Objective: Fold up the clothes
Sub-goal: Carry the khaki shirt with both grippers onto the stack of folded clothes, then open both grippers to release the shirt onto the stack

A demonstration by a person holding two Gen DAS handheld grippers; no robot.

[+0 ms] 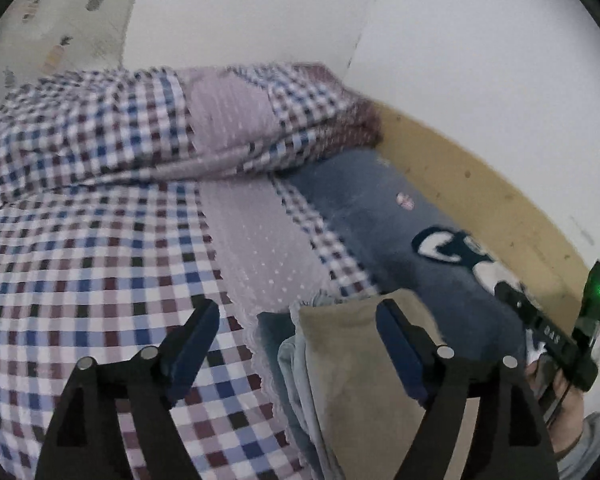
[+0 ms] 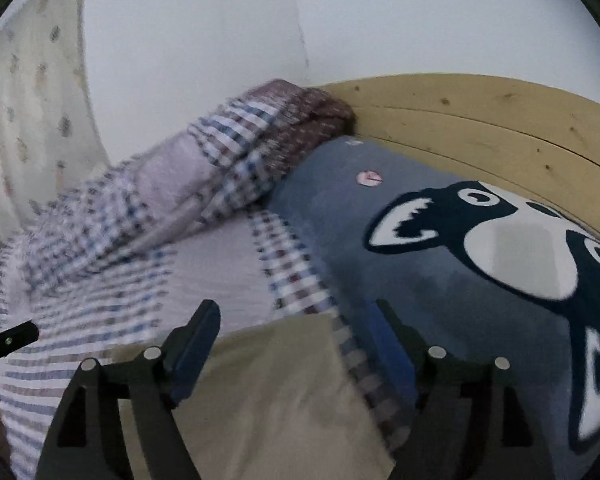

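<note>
- Low in both frames, between each pair of fingers, lies the beige garment [image 1: 364, 380], spread on a bed over a checked quilt [image 1: 80, 240] and a blue blanket [image 1: 380, 208] with a dog face.
- Your left gripper [image 1: 298, 344] has its jaws spread wide and holds nothing; the garment's upper edge sits just below and right of the midpoint, nearer the right-hand finger.
- Your right gripper [image 2: 296, 344] is likewise parted and empty; in its view the beige garment [image 2: 268, 392] fills the lower centre, its top edge running across between the fingers.
- From the left view the cloth's long axis seems to run from lower frame up toward the jaws, with a pale blue layer [image 1: 296, 376] showing at its left edge.
- Both grippers hover above the cloth, tilted down toward the bed; I cannot tell whether either touches it.
- The right looks better centred for the next pinch.
- A wooden headboard [image 2: 480, 120] stands upper right, well apart.
</note>
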